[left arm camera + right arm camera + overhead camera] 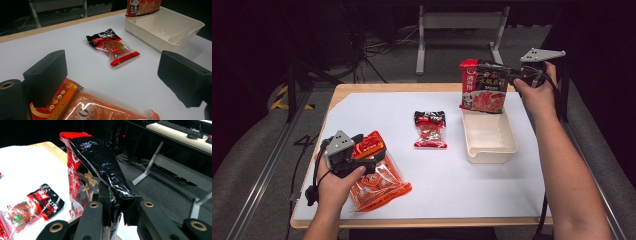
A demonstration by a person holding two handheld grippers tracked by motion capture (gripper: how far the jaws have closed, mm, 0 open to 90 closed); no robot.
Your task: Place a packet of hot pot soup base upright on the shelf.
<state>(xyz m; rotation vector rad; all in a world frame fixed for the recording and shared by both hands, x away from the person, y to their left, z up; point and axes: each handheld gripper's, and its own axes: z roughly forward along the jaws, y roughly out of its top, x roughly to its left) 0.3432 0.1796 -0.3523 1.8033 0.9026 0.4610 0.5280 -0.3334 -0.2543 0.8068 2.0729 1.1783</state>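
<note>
Above the far end of the cream tray [488, 150], my right hand-held gripper [511, 76] is clamped on the top edge of the black-and-red packet [483, 86], which hangs upright with its lower edge just inside the tray's far end. The right gripper view confirms both jaws pressing the crumpled seam. My left hand-held gripper [371, 159] rests over the orange packet [379, 182] at the near left of the table [437, 190]; its jaws stand apart, one pad over the packet's printed header, nothing pinched. A small red-and-black packet [430, 129] lies flat mid-table, well apart from both.

Judgement: the step in hand is lowering the hanging packet into the tray. I should bring it toward the near end while descending so it lays flat, and release only once it is supported, keeping the seam from snagging the rim.
</note>
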